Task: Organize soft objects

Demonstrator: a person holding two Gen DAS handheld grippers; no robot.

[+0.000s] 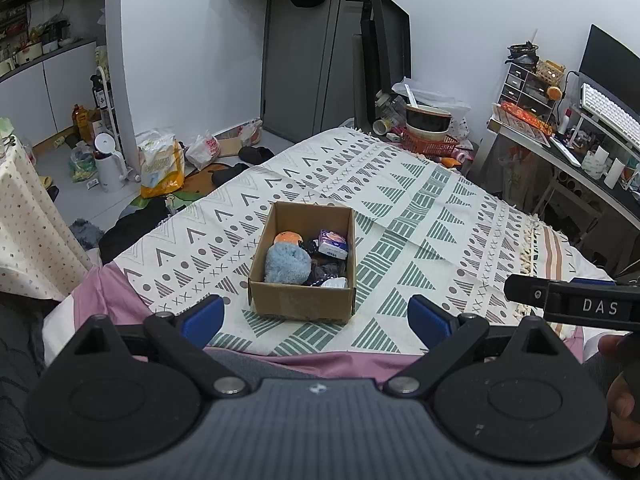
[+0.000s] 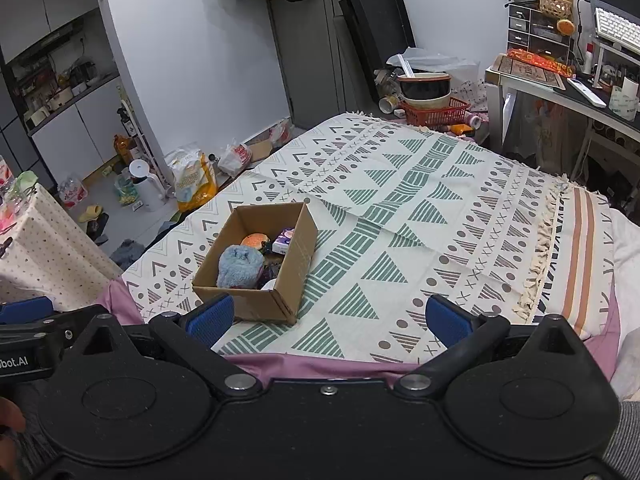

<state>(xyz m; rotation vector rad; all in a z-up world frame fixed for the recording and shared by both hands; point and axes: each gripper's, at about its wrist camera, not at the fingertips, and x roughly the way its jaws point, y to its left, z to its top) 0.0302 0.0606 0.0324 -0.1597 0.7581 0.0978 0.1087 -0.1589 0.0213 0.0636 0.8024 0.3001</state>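
Both claws, left claw [image 1: 316, 314] and right claw [image 2: 330, 318], hang released and empty at the frame bottom. The open brown cardboard box [image 1: 303, 264] sits mid-frame on the patterned bedspread [image 1: 420, 208], collecting soft items like the fluffy blue plush [image 1: 286, 265], seemingly all gathered.

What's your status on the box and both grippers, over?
Left gripper open, empty. Right gripper open, empty. Cardboard box on the patterned cloth, blue fluffy toy and small items inside. Nothing blocking the box.
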